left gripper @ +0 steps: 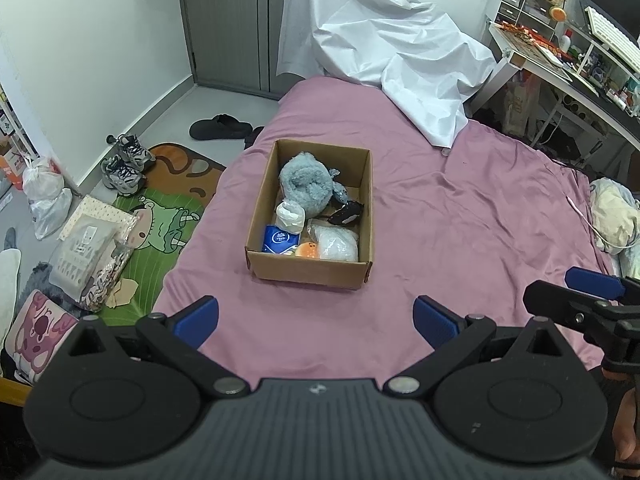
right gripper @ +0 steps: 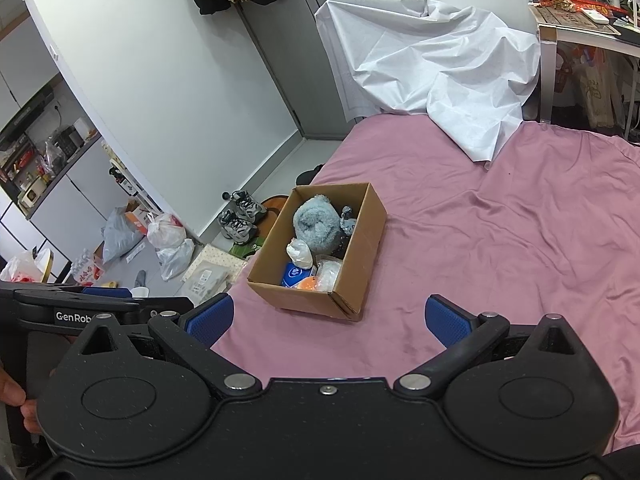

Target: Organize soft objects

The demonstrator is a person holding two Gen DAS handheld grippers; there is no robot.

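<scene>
Container: open brown cardboard box [left gripper: 310,216] sitting on the pink bedsheet [left gripper: 460,220], well ahead of both tools
Contents: fluffy grey-blue plush toy [left gripper: 306,184], blue tissue pack [left gripper: 280,240], small orange plush [left gripper: 308,250], white bagged items, all lying inside
Left gripper [left gripper: 316,318]: hovering, jaws spread wide, holding nothing
Right gripper [right gripper: 329,318]: hovering likewise, wide open, empty
Advice: judging the box filled; any approach should be coming from above, pinching soft bulk centrally, sparing the walls

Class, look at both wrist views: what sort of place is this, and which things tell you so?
Most likely a small lived-in bedroom: a bed under a wrinkled pink sheet, a cluttered white desk with a keyboard, and grey sneakers on the floor.
</scene>
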